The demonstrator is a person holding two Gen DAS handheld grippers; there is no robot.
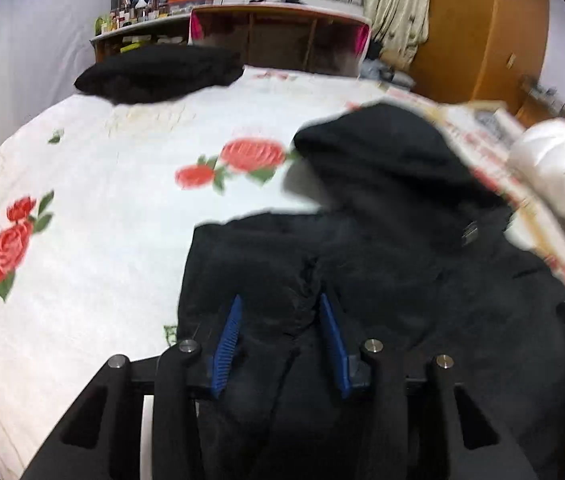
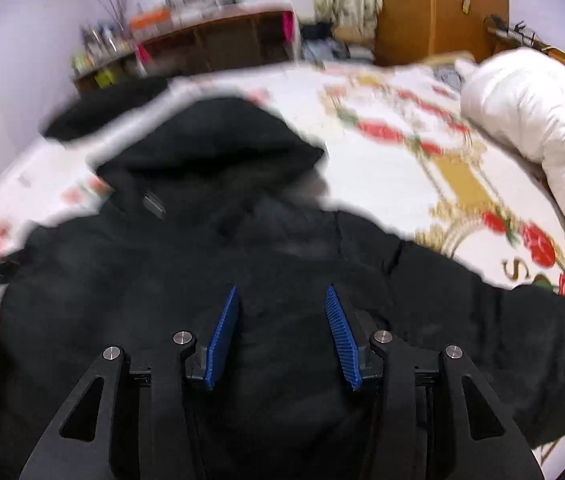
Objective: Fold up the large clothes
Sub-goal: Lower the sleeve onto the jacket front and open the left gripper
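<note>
A large black hooded jacket [image 1: 382,248] lies on a white bedsheet with red roses [image 1: 102,220], hood pointing away. My left gripper [image 1: 280,308] is over the jacket's left part, and a fold of black fabric bunches between its blue pads [image 1: 228,336]. In the right wrist view the jacket [image 2: 222,220] fills the middle, one sleeve stretching right. My right gripper [image 2: 280,300] sits over the jacket's body with its blue pads [image 2: 342,332] apart and black fabric between them. The frames do not show whether either pair of pads presses the fabric.
A folded black garment [image 1: 158,72] lies at the bed's far side. A white puffy coat [image 2: 534,120] is piled at the right edge. A wooden shelf with bottles [image 1: 242,28] and an orange wardrobe [image 1: 482,28] stand beyond the bed.
</note>
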